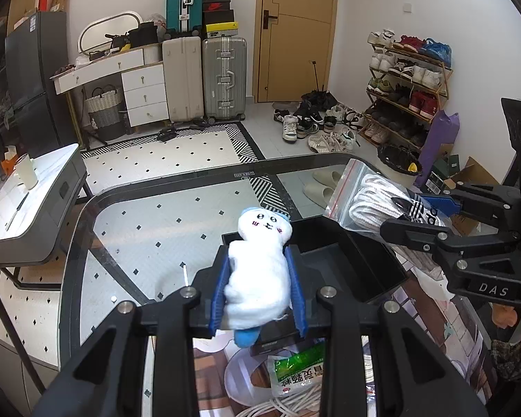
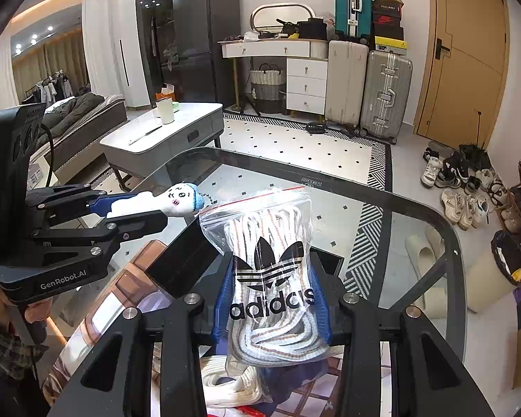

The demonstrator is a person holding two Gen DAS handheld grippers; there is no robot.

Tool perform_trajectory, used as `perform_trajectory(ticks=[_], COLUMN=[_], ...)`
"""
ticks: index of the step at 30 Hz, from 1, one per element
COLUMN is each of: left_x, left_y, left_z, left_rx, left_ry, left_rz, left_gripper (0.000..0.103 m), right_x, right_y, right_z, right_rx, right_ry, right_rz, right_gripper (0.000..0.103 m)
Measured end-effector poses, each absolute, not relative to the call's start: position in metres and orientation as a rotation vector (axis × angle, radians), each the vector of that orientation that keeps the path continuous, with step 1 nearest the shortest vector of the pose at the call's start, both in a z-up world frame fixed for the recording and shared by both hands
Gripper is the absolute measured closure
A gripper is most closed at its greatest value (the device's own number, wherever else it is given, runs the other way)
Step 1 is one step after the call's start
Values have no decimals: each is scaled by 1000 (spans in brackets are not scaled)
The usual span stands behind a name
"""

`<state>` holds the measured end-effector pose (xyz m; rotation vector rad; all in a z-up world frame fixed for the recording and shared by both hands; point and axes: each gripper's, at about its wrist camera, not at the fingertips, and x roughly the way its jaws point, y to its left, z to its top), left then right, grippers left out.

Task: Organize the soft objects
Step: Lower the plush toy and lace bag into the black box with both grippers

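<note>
The left claw (image 1: 260, 278) is pinching a small white plush doll (image 1: 257, 271) by its body, with the blue pads pressed into both sides, and the head with the blue cap stands free above the fingertips. The doll is held in the air over the black open box (image 1: 350, 260), which stands on the glass worktop (image 1: 139, 222) toward its right side. The doll looks very light and soft; the filling gives way under the pads, so I think the middle of the body is the right place to hold it. The right claw (image 2: 272, 299) is pinching a clear zip bag of white laces (image 2: 271, 260) across its lower part, also in the air near the same box. The plastic film looks smooth and probably slippery, and the bag is limp, so its upper part with the red zip line may lean over. I judge that a grip across the thick bundle of laces is safer than on the empty film
</note>
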<state>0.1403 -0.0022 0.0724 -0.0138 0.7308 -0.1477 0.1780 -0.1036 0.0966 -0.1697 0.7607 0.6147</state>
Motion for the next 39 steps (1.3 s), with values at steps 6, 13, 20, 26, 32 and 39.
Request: perform_trajectory(ticks=[6, 13, 20, 26, 32, 39], left_x=[153, 165, 172, 176, 176, 172], left_y=[-5, -9, -23, -36, -37, -34], left_z=[63, 52, 43, 32, 22, 11], left_rx=[-15, -30, -27, -17, -24, -20], left_ry=[747, 773, 797, 831, 867, 905], left_rz=[-156, -173, -200, -204, -208, -207], left_gripper=[73, 73, 73, 74, 74, 74], right_x=[194, 211, 221, 227, 233, 229], right_y=[-100, -95, -89, -88, -87, -82], right_z=[87, 75, 63, 50, 39, 32], right_rx=[-143, -101, -94, -96, -92, -116], right_ry=[784, 823, 844, 872, 897, 898], right_rz=[610, 616, 610, 605, 599, 602], right_gripper=[63, 63, 63, 64, 64, 64])
